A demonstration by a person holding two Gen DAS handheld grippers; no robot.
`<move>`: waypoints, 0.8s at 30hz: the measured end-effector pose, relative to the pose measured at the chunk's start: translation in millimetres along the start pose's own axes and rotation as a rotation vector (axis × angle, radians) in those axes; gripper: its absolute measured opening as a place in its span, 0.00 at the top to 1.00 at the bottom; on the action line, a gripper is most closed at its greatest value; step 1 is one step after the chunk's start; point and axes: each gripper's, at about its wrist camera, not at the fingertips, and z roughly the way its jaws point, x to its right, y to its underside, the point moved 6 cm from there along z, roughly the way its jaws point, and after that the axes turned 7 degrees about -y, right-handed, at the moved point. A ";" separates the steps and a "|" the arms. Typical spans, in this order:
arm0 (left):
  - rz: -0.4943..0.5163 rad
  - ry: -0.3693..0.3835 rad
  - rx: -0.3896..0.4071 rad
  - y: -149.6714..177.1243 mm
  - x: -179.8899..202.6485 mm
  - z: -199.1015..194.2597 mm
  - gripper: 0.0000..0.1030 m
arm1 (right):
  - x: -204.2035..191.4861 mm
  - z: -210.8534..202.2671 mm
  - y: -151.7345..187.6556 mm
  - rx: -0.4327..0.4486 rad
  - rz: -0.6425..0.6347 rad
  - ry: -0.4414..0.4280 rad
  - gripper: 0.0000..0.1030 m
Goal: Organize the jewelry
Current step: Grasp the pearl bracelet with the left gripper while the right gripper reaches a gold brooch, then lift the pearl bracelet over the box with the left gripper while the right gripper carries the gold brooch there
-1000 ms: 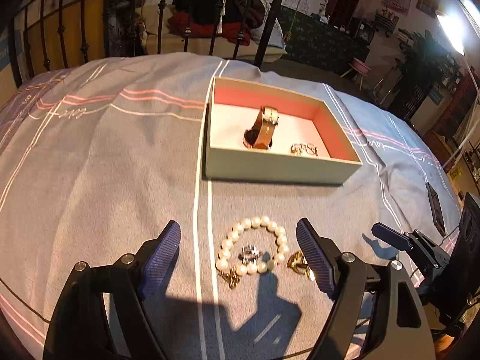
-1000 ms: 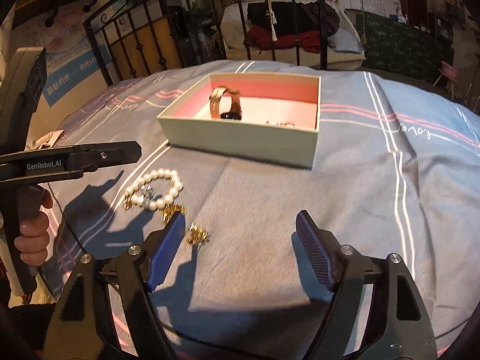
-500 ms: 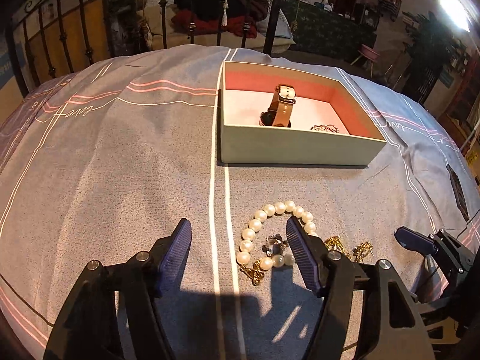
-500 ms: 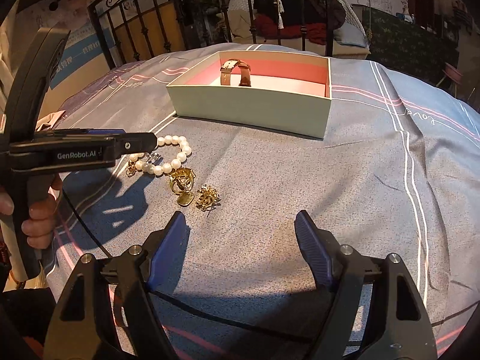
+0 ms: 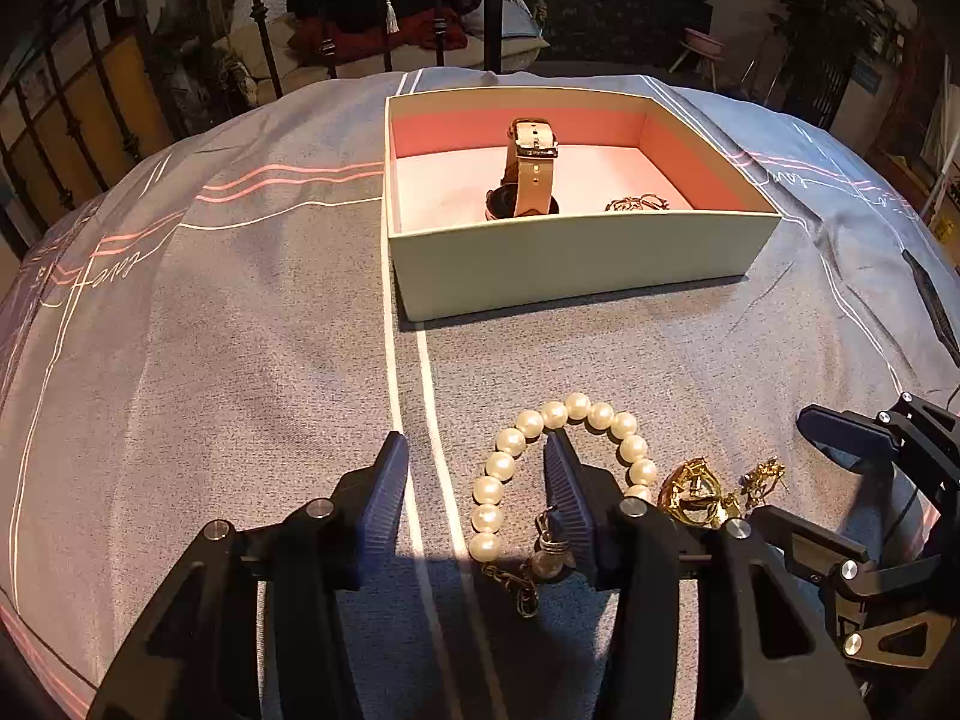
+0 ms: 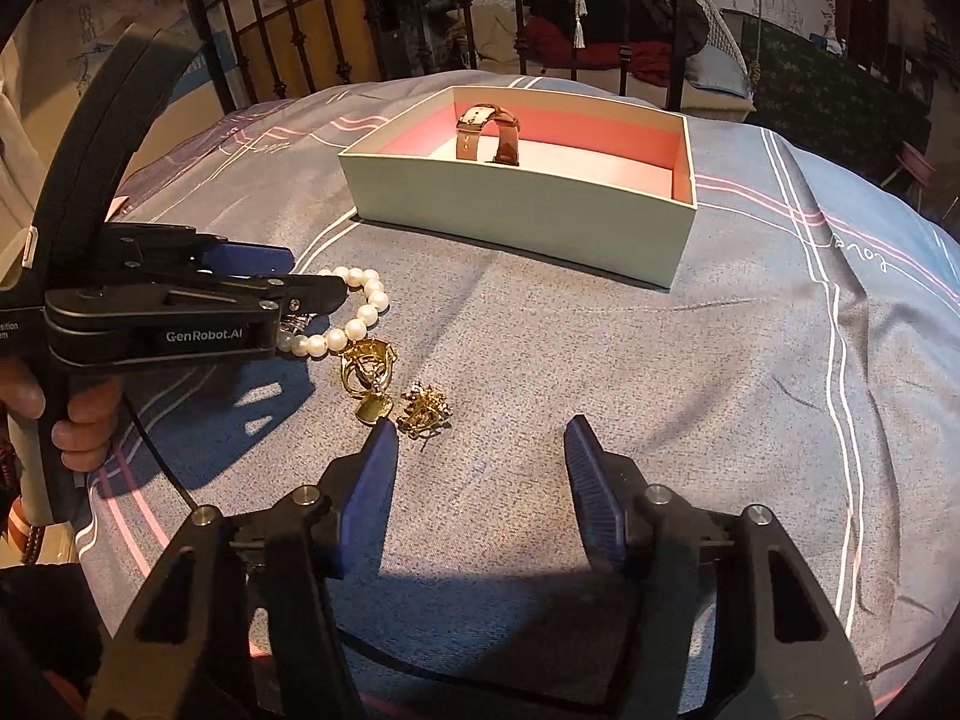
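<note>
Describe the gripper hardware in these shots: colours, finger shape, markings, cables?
Both are matte black handheld frames with silver screw heads. The left gripper and right gripper each carry two tapered fingers faced with dark blue ribbed pads. White "GenRobot.AI" lettering marks the left unit's side. A thin black cable trails below it.

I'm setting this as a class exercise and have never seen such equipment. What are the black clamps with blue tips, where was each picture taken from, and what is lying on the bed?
Each clamp is a hand-held gripper; a person holds one in each hand, with a camera looking along its two fingers. One picture comes from the left gripper, the other from the right gripper.

On the grey bedspread lie a pearl bracelet, a gold ring and a gold brooch. The open box behind holds a watch and another small gold piece.

Nothing is held yet. Both grippers' jaws have just been closing; the left one straddles one side of the bracelet, the right has nothing between its jaws.
</note>
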 end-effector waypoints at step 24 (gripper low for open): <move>0.034 0.078 0.075 -21.4 17.8 -26.1 0.91 | -7.4 1.4 -2.5 -0.002 -0.040 -0.029 0.89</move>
